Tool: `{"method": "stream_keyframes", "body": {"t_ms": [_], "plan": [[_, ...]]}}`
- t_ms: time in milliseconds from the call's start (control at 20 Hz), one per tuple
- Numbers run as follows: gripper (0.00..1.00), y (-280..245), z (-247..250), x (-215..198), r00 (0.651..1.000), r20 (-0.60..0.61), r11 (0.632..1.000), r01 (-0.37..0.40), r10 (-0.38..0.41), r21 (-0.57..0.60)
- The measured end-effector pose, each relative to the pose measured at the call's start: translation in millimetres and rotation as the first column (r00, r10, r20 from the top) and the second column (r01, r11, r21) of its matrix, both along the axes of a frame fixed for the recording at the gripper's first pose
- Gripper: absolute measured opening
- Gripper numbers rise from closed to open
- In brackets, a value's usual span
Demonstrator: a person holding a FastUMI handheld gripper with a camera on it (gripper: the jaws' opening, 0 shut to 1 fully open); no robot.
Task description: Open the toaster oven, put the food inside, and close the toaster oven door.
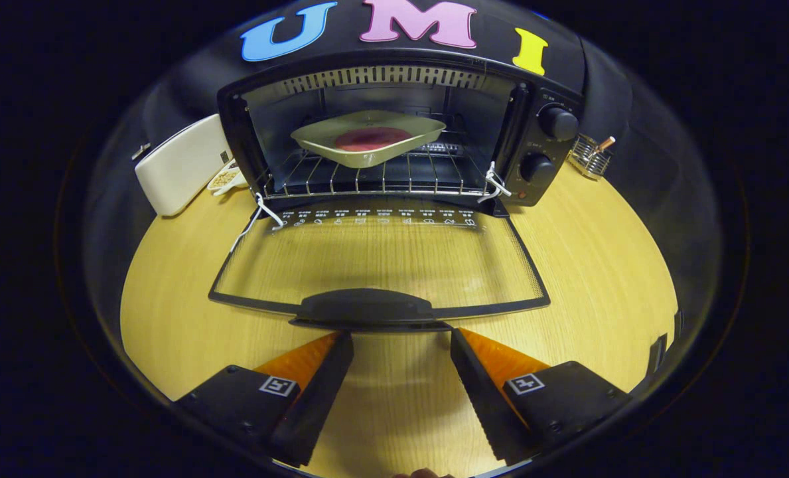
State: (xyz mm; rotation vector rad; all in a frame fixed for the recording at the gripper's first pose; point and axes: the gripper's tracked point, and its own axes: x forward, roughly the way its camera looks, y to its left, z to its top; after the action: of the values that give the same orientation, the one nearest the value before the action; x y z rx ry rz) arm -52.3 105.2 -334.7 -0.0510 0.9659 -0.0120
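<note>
A black toaster oven (pixel 533 133) stands at the back of a round wooden table, its glass door (pixel 381 265) swung down flat toward me. Inside, on the wire rack (pixel 367 179), sits a cream square dish (pixel 367 138) holding a reddish piece of food (pixel 372 138). The door's dark handle (pixel 365 309) lies just ahead of my fingertips. My gripper (pixel 401 335) is open, its fingers spread wide just short of the handle, touching nothing that I can make out.
A white boxy appliance (pixel 182 162) stands left of the oven, with a small dish of pale bits (pixel 225 179) beside it. A wire holder (pixel 590 156) sits at the oven's right. Two knobs (pixel 557 123) are on the oven's right panel. Bare table (pixel 600 265) flanks the door.
</note>
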Motion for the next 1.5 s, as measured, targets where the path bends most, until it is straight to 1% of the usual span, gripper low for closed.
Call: {"method": "stream_keyframes", "body": {"t_ms": [200,400,550,650,850,950,1200,1250,1400,1500], "plan": [[0.97,0.6,7.7,1.3,0.997,0.044,0.998,-0.06,0.061,-0.036],[0.97,1.9,21.6,-1.2,0.996,0.068,0.998,-0.065,0.066,-0.021],[0.97,3.7,37.1,-3.2,0.995,0.083,0.998,-0.061,0.06,0.008],[0.97,5.9,52.2,-2.7,0.993,0.1,0.997,-0.072,0.069,0.03],[0.97,12.5,77.3,13.1,0.984,0.155,0.994,-0.098,0.09,0.043],[0.97,13.3,96.6,24.2,0.98,0.187,0.995,-0.084,0.072,0.057],[0.97,12.2,154.1,69.3,0.958,0.286,0.994,-0.035,0.004,0.104],[0.98,3.8,177.3,69.5,0.949,0.314,0.993,-0.025,-0.013,0.119],[0.98,-8.6,209.8,71.7,0.921,0.383,0.984,0.001,-0.07,0.177],[0.99,-21.4,231.0,68.4,0.897,0.431,0.981,0.018,-0.102,0.195]]}}
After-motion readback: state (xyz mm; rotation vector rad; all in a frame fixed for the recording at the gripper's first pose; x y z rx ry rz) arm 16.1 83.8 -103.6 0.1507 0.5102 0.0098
